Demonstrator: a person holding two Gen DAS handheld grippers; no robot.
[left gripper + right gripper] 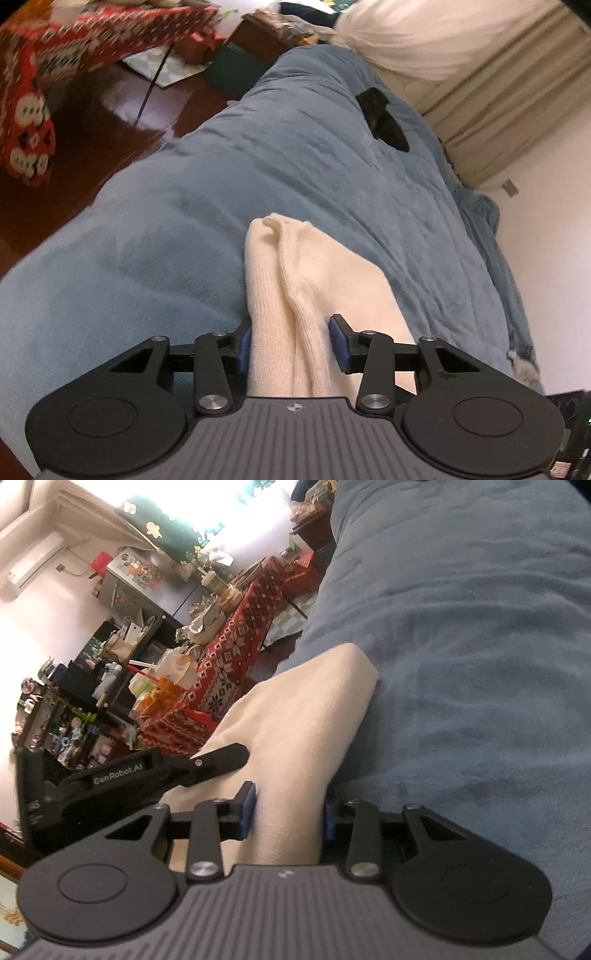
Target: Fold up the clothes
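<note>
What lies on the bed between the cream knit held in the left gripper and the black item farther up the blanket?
Nothing: in the left wrist view, only bare blue blanket separates the cream knit from the black item.

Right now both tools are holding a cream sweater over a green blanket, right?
Not quite: the blanket is blue, not green, as the left wrist view shows. Both the left tool and the right tool do hold the cream sweater.
</note>
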